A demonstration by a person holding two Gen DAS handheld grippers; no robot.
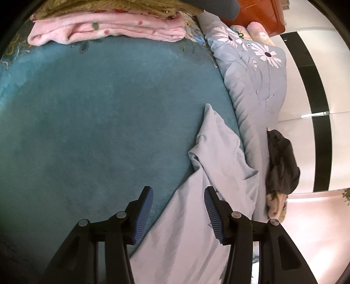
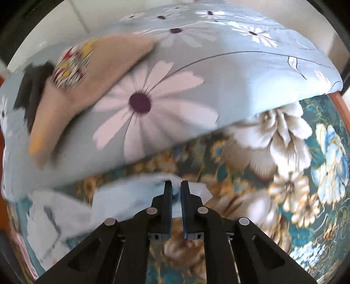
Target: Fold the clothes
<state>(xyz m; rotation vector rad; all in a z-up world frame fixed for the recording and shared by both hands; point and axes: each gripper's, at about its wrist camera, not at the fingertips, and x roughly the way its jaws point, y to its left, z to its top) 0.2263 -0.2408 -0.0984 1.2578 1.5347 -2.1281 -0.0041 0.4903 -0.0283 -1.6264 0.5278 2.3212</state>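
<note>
1. Grippers: two, one per wrist view. Left gripper point(image 1: 178, 209) has its jaws standing apart over the bed, nothing pinched; one blue ribbed pad point(image 1: 143, 215) is over the teal blanket point(image 1: 98, 113), the other over the pale blue garment point(image 1: 192, 229).
2. Right gripper point(image 2: 176, 192) is clenched, jaws nearly together, with a fold of the same pale blue garment point(image 2: 122, 196) caught between the pads. View is motion-blurred, so the exact edge held cannot be told.
3. Task garment: one pale blue piece. In the left view it lies crumpled along the right side of the teal blanket, touching the daisy quilt point(image 1: 258, 91). In the right view it trails from the pads toward the lower left.
4. Daisy quilt: one, pale blue with white flowers, bunched beside the garment.
5. Folded items at the far edge of the left view: one pink blanket point(image 1: 109, 30) with one olive textured piece point(image 1: 105, 8) on top.
6. Dark garment point(image 1: 282, 161): one, heaped on the quilt's outer edge.
7. Tan garment point(image 2: 91, 72): one, with a patterned patch, on the quilt.
8. Floral bedspread point(image 2: 284, 174): one, under the right gripper.
</note>
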